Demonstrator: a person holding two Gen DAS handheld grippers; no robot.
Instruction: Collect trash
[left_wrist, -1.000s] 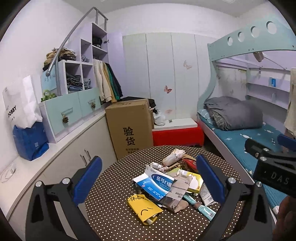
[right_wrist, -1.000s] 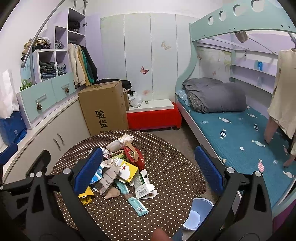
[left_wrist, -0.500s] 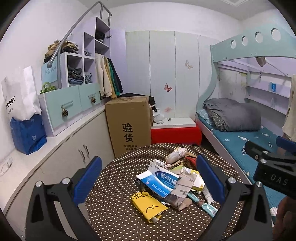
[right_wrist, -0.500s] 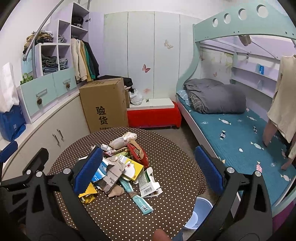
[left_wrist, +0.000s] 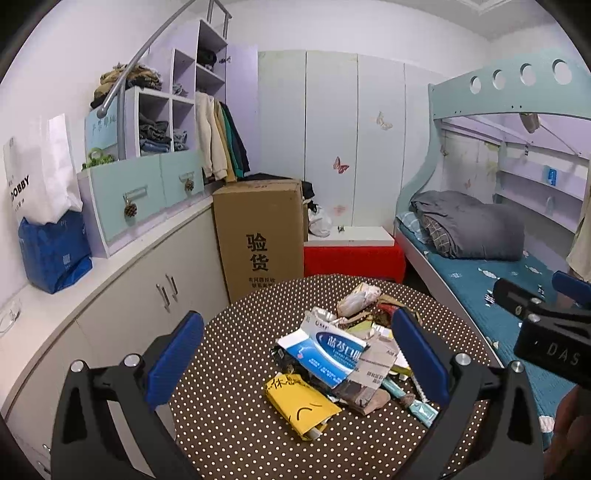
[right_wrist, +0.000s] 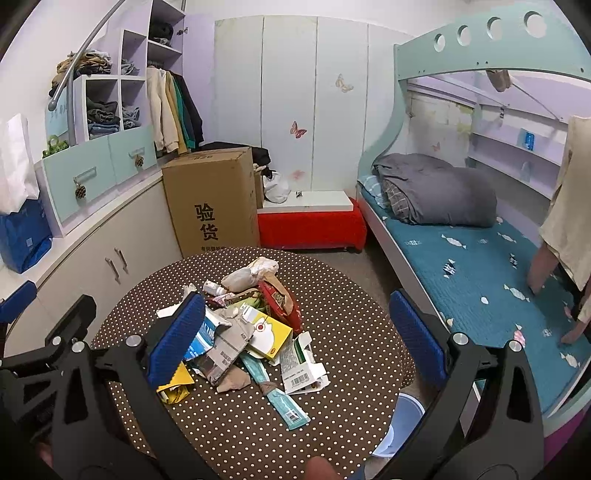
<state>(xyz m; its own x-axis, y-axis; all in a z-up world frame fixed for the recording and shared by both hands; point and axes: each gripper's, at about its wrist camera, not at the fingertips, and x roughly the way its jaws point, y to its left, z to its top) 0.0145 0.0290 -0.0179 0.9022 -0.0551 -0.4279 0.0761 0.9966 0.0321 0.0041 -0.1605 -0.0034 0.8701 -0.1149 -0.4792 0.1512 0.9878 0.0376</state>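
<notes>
The trash pile (left_wrist: 347, 358) lay heaped a little past the middle of the round dotted table (left_wrist: 236, 424), and everything else can be placed from that pile. On its near-left edge sat a yellow packet (left_wrist: 299, 404), touching a blue and white box (left_wrist: 328, 352) that leaned over it. A crumpled pale wrapper (left_wrist: 358, 295) marked the far edge, a red bag (right_wrist: 279, 302) lay just right of it, and a thin teal sachet (right_wrist: 284, 400) stuck out of the near side. A white barcode box (right_wrist: 301, 363) rested at the right of the pile. Beyond the table's near-right rim, lower down, a pale blue bin (right_wrist: 400, 424) showed, judged to be where the trash should go.

The risk, as a judgement: the pieces overlapped loosely, so pinching one flat carton could drag its neighbours off the rim and onto the floor. The thin sachet might also slip from the pads if caught only by its edge.

The left gripper (left_wrist: 295, 343) hung above the near side of the pile, jaws spread wide, holding and touching nothing. The right gripper (right_wrist: 295, 332) hung likewise to the right of it, jaws equally wide apart and empty, clear of the pile.
</notes>
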